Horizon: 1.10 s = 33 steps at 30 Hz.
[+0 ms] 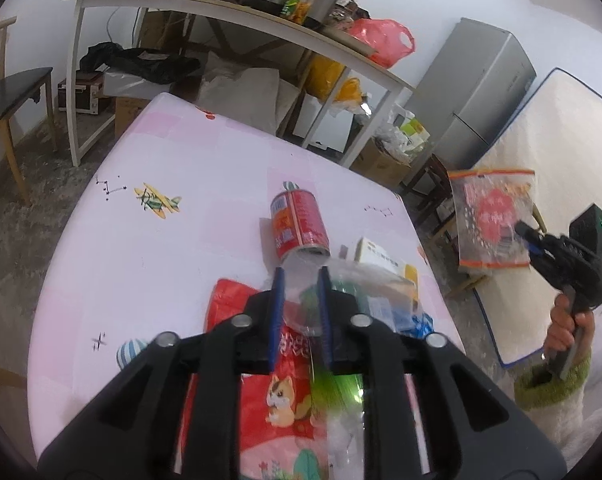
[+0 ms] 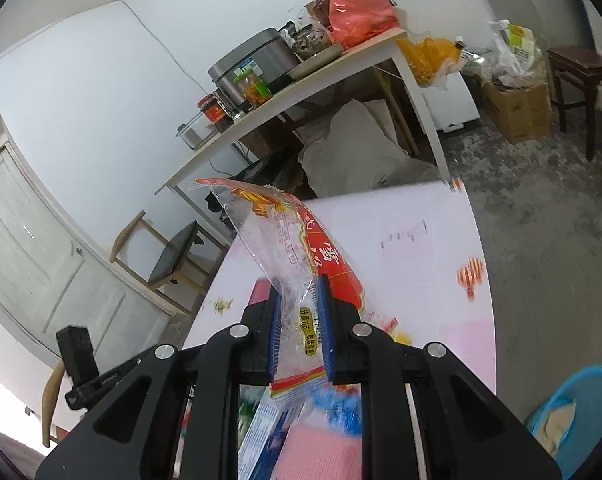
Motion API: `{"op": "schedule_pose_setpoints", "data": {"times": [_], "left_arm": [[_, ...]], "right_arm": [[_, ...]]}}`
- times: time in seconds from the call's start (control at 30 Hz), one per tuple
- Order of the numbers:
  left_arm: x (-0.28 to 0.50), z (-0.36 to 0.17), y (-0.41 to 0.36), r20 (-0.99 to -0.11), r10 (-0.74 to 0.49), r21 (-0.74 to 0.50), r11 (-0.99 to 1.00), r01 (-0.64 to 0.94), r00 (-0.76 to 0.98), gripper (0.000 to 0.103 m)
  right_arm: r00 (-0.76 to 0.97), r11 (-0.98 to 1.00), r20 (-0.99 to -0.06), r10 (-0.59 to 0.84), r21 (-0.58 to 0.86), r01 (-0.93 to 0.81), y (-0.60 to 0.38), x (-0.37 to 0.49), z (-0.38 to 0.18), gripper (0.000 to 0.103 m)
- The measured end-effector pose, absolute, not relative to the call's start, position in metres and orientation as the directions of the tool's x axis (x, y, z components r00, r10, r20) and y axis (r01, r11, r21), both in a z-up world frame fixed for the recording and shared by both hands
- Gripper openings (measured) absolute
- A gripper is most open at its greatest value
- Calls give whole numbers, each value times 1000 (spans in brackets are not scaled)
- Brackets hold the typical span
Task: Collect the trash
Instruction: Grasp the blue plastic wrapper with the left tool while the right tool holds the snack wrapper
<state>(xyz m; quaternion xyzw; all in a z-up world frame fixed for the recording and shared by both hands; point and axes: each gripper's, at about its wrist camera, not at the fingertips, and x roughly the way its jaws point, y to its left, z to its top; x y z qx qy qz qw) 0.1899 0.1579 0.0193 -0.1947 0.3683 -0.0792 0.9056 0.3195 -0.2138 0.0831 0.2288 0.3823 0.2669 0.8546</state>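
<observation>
Lifting a clear, red-printed plastic snack wrapper (image 2: 301,248) off the pink patterned tablecloth (image 1: 149,248), clamped in the right gripper (image 2: 299,320).

Held by one end between narrow blue pads, the wrapper hangs clear of the table edge, probably so it can be carried to the blue bin (image 2: 581,404) on the floor. The left gripper (image 1: 301,304) hovers over the remaining litter: a red tin can (image 1: 299,224) lying on its side, a white and yellow carton (image 1: 381,258), and a red cartoon-printed bag (image 1: 277,384). Its jaws stand slightly parted around crumpled clear plastic (image 1: 301,312); whether they pinch it I cannot tell.
</observation>
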Motion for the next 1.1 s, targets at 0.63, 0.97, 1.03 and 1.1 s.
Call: {"op": "schedule_pose_setpoints", "data": {"times": [0.63,0.97,1.03,1.1], "left_arm": [[115,14,26,-681,-374,-101,900,424,630,73],[139,-30,-81,-775,-259,213,751,625,576,79],[155,-31,-85,-792,-259,138,806,576,553,79],[173,-31,-83,-815,-253,35,876,481,521,79]], "right_arm": [[577,762,-593,561,643,-80,-255,219,41,17],[618,763,-571,540,642,-74,-280,197,41,17],[621,754,-563,545,653,-70,-287,195,37,17],[624,746,-557,547,663,-62,-294,195,33,17]]}}
